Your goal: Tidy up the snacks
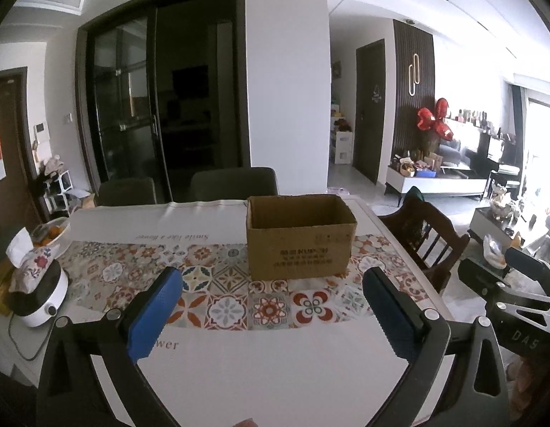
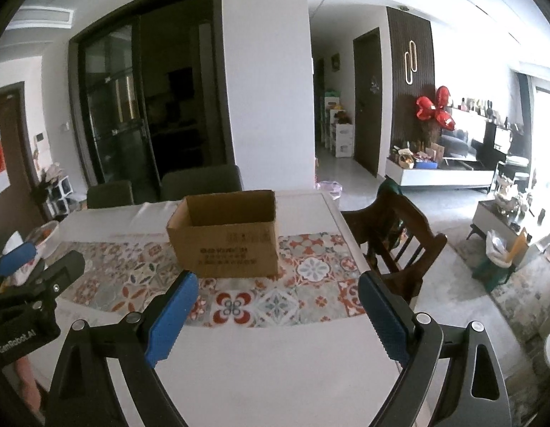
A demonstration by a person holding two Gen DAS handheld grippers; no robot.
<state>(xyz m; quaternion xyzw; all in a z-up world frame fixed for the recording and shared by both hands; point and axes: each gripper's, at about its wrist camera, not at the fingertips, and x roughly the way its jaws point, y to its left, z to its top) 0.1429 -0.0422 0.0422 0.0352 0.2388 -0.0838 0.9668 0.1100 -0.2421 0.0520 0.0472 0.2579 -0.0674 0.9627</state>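
An open-topped brown cardboard box stands on the patterned tablecloth, toward the table's far right. Its bottom is hidden by the near wall, and no snack shows in it. My left gripper hovers over the table in front of the box, blue pads wide apart, open and holding nothing. My right gripper hangs beside it to the right, also open and empty, with the box ahead and slightly left. Each gripper shows at the edge of the other's view.
A white round appliance with a floral tissue pouch on top sits at the table's left end, a bowl of orange items behind it. Dark chairs stand at the far side, a wooden chair at the right end.
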